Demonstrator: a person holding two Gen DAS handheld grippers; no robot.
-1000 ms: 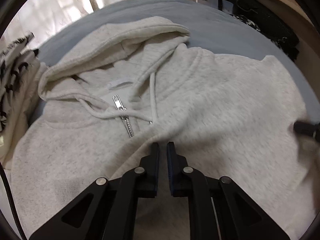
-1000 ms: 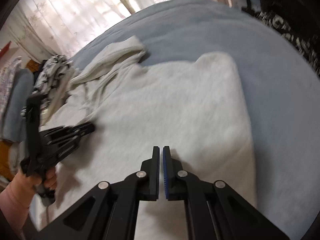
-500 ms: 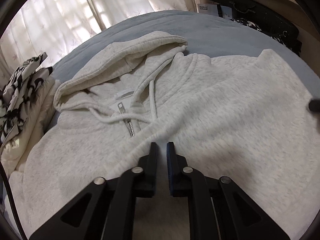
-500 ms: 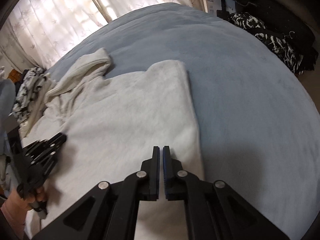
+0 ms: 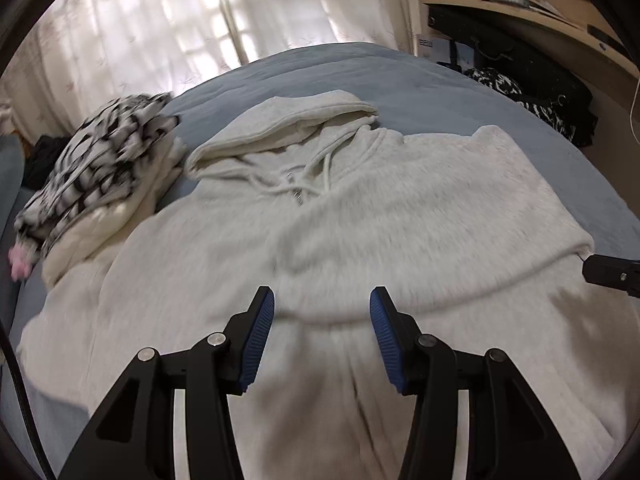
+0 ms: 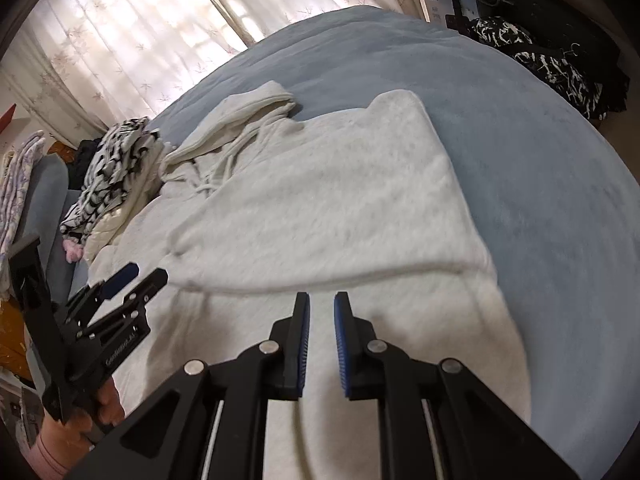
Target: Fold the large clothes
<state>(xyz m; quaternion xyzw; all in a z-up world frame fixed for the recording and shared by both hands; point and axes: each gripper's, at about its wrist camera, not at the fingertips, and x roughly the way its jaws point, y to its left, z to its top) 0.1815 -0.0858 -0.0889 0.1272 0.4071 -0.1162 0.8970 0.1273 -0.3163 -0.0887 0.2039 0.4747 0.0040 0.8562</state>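
A light grey zip hoodie [image 5: 360,220] lies front up on the blue bed [image 5: 400,76], hood towards the window. A folded edge runs across its lower body. It also shows in the right wrist view [image 6: 320,208]. My left gripper [image 5: 322,304] is open wide and empty, just above the hoodie's lower middle. My right gripper [image 6: 322,304] is open a little and empty, over the fold near the hoodie's right side. The left gripper also shows in the right wrist view [image 6: 136,274], and the tip of the right gripper shows at the right edge of the left wrist view [image 5: 612,274].
A pile of black-and-white patterned and cream clothes [image 5: 100,168] lies at the hoodie's left. Dark clothes and bags [image 5: 532,92] sit past the bed's far right corner, under a shelf [image 5: 520,8]. Curtains [image 5: 160,32] hang behind the bed.
Both grippers pulled back from the hoodie and opened, the left wide, the right slightly. A folded edge now lies across the hoodie's lower part.
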